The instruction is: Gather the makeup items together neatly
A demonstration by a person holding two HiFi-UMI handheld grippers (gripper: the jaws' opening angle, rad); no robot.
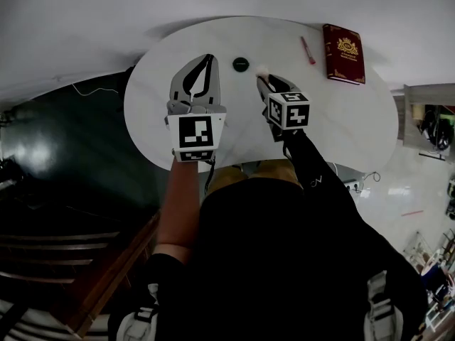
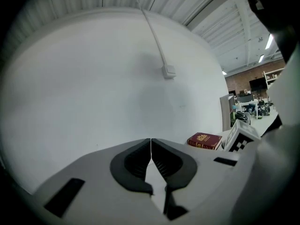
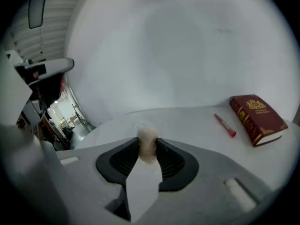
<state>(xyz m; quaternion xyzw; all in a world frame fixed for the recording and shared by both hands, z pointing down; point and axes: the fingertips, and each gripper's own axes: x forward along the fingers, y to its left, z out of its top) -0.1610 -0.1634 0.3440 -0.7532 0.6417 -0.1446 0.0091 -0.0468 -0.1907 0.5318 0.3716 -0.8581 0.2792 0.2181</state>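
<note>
My right gripper [image 1: 262, 74] is shut on a small pale beige makeup sponge [image 3: 147, 142], pinched upright between its pads over the white round table [image 1: 355, 130]. A small black round item [image 1: 241, 65] lies on the table just left of that gripper's tip. Farther right a slim red-pink stick [image 1: 307, 50] lies beside a dark red book [image 1: 344, 52]; the right gripper view also shows the stick [image 3: 225, 125] and the book [image 3: 257, 118]. My left gripper [image 1: 210, 57] hovers left of the black item, jaws together with nothing between them [image 2: 151, 142].
The table's curved edge runs close below both grippers, with dark floor [image 1: 64, 141] to the left. A white wall [image 2: 117, 78] with a cable box [image 2: 169, 71] stands behind the table. The right gripper's marker cube [image 2: 241, 137] shows beside the book [image 2: 205, 140].
</note>
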